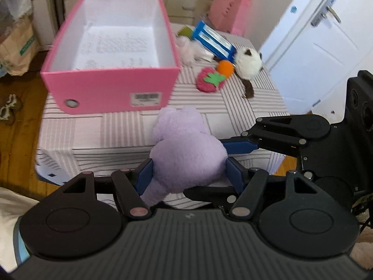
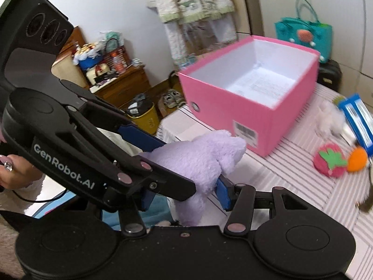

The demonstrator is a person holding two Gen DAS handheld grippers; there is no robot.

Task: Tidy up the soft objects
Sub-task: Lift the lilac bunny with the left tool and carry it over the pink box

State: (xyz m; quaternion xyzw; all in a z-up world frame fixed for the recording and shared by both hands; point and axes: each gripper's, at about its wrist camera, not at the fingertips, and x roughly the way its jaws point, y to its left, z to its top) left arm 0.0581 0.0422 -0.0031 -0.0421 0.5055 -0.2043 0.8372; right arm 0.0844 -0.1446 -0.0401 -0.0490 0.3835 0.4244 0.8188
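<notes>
Fluffy lilac plush toy [image 1: 184, 149] aloft before open pink box [image 1: 112, 93]

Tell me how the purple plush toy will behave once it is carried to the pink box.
The purple plush toy looks soft: its fur bulges around the left gripper and right gripper, so it probably squashes. A limb dangles, so likely floppy. Probably light, unlikely to slip.

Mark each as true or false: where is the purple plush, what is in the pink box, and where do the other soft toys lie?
1. Both grippers hold the fluffy lilac plush toy. True.
2. The pink cardboard box already holds several toys. False: only a printed paper sheet lies inside.
3. The red felt strawberry lies on the striped tablecloth. True.
4. The orange pompom is inside the box. False: it lies outside, beside the strawberry.
</notes>
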